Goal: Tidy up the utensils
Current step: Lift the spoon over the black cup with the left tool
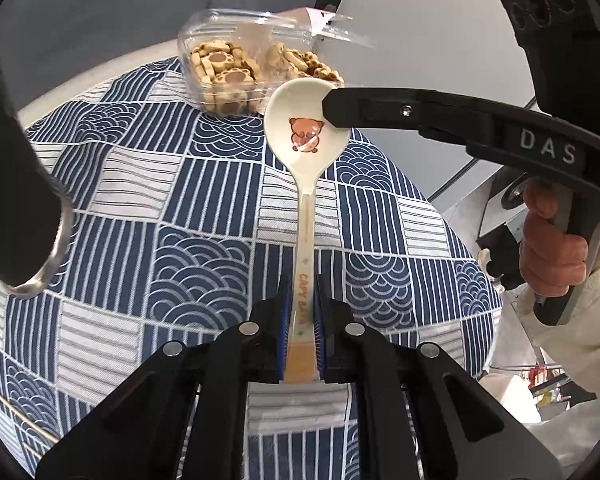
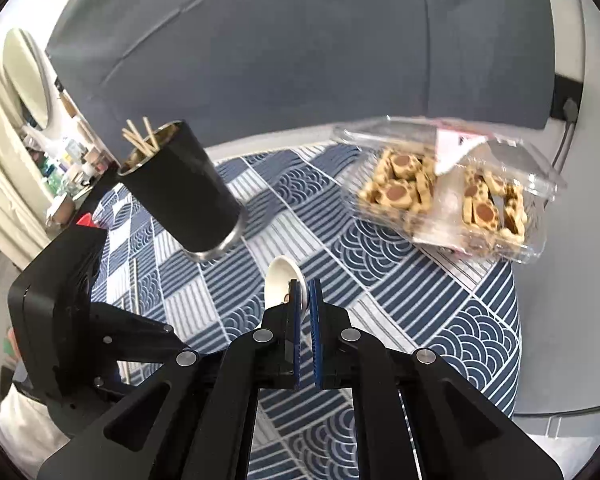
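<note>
Closest in, the left tongs [image 1: 301,292] are clamped on the tail of the cream ceramic soup spoon with the brown bear print [image 1: 305,184], blue pads pressed to both sides of the lettered handle. So the spoon is up in the air, off the tabletop and to the right of the black steel-rimmed cup [image 2: 180,188], bowl end pointing away.

And look at the far end of it: the right tongs [image 2: 306,288] are together on the rim of the spoon's bowl, a sliver of white edge pinched between the pads. That's 2 grips on 1 spoon, with a person's hand [image 1: 552,248] on the right tool's trigger. This reads as a handover in mid-air.

Next call, I'd say: 1 grip has to let go, most likely the right, so the left can swing the spoon over to the cup and lower it in.

The cup stands on the blue-and-white patterned cloth [image 2: 420,280], with thin wooden sticks [image 2: 142,138] already poking out, so the spoon needs a clear slot beside them.

Further back, right of the cup, sits a clear plastic box of paw-print biscuits [image 2: 448,196], no part of this job.
</note>
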The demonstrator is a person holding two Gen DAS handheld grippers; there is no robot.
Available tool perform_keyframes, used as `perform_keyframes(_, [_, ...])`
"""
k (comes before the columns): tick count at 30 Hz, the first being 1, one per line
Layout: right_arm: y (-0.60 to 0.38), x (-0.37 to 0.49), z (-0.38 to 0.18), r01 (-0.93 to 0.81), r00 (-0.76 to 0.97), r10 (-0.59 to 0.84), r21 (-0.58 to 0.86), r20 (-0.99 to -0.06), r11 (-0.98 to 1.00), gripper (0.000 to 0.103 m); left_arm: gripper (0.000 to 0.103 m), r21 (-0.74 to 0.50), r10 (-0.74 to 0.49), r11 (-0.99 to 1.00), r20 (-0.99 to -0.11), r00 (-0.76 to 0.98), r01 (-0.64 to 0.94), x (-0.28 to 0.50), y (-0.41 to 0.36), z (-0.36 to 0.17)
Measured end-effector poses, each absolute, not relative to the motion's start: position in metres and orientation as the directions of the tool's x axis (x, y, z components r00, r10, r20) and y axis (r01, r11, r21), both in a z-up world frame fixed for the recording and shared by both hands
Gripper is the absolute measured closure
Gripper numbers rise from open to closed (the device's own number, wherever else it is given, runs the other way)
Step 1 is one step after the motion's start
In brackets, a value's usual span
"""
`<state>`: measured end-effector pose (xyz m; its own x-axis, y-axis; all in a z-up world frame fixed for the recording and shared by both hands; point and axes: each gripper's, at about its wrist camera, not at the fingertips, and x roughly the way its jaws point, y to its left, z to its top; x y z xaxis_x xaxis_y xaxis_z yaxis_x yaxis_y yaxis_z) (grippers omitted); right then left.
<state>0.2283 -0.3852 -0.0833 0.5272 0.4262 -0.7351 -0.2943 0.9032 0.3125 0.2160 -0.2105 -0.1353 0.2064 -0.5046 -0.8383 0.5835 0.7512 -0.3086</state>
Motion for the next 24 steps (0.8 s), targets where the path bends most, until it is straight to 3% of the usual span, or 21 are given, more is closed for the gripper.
perform_keyframes(11, [-0.343,0.194,-0.037,-0.316,0.614,0.407,0.262,-0.676,0.912,0.098,0.092,-0.258,-0.499,0.741,-0.83,0.251,0.62,0.198,-0.172,-0.098])
perform_keyframes(24, [-0.31,0.181,0.049,-0.38,0.71,0.415,0.187,-0.569,0.906,0.098,0.091,-0.187,-0.484,0.751,-0.809,0.335,0.633,0.205,-0.141,-0.017])
